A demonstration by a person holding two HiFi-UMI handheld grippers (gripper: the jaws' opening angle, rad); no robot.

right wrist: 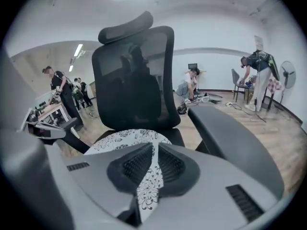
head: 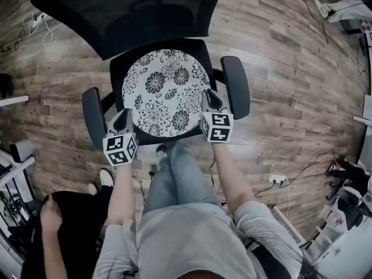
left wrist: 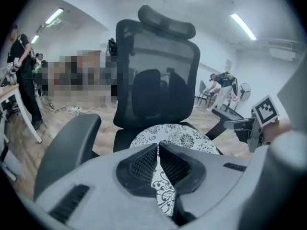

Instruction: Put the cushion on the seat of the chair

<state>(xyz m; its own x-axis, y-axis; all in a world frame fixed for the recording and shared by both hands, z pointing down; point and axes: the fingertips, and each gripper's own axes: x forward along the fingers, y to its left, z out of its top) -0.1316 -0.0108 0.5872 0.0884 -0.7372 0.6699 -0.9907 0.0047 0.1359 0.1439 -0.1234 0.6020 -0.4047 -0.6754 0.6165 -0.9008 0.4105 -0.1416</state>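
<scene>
A round white cushion (head: 165,92) with black flower print lies flat over the black seat (head: 119,68) of an office chair. My left gripper (head: 125,120) is shut on the cushion's near left edge (left wrist: 163,195). On the near right edge (right wrist: 147,186) my right gripper (head: 207,100) is shut as well. In both gripper views the patterned cloth runs between the ribbed pads (left wrist: 144,163), (right wrist: 168,164). The chair's mesh backrest (left wrist: 158,80), (right wrist: 136,85) stands upright behind the cushion.
Chair armrests (head: 93,116), (head: 235,86) flank the seat just outside each gripper. The person's legs (head: 171,176) stand at the seat's front. Wood floor surrounds the chair, with cables (head: 279,182) at right. Another person's hand (head: 49,214) shows bottom left. People and desks stand in the background.
</scene>
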